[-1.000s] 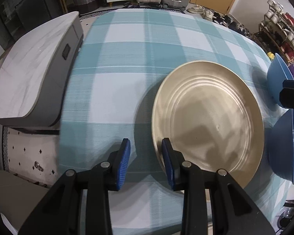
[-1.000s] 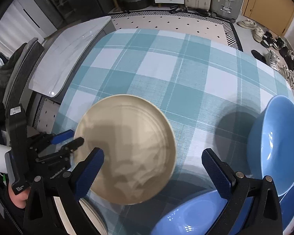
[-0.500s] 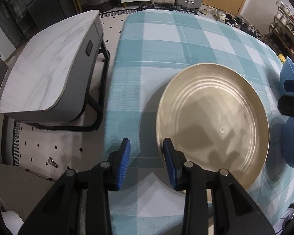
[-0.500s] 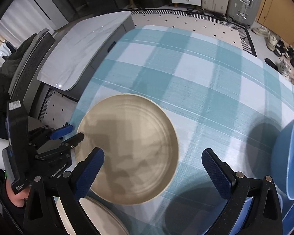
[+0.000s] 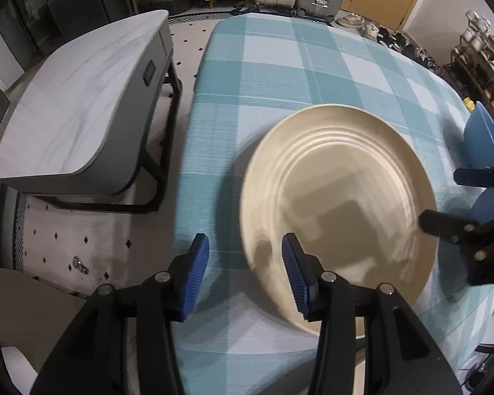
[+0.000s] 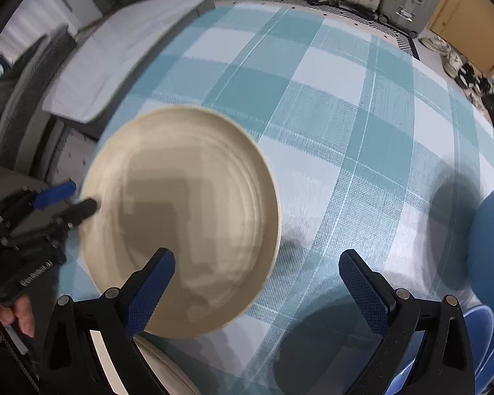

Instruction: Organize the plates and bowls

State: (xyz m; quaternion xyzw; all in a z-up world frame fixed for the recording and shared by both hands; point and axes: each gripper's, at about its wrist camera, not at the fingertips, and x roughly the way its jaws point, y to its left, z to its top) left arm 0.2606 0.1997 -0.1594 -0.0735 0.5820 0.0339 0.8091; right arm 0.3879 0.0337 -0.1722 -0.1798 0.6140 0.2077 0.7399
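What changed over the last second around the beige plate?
The left hand-held gripper is opening, its jaws wider around the beige plate's near rim, pads apparently clear. The right hand-held gripper has dropped toward that plate, jaws wide and empty. The plate lies flat on the checked tablecloth throughout.

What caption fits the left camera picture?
Left gripper opening at the edge of a beige plate on a checked tablecloth.
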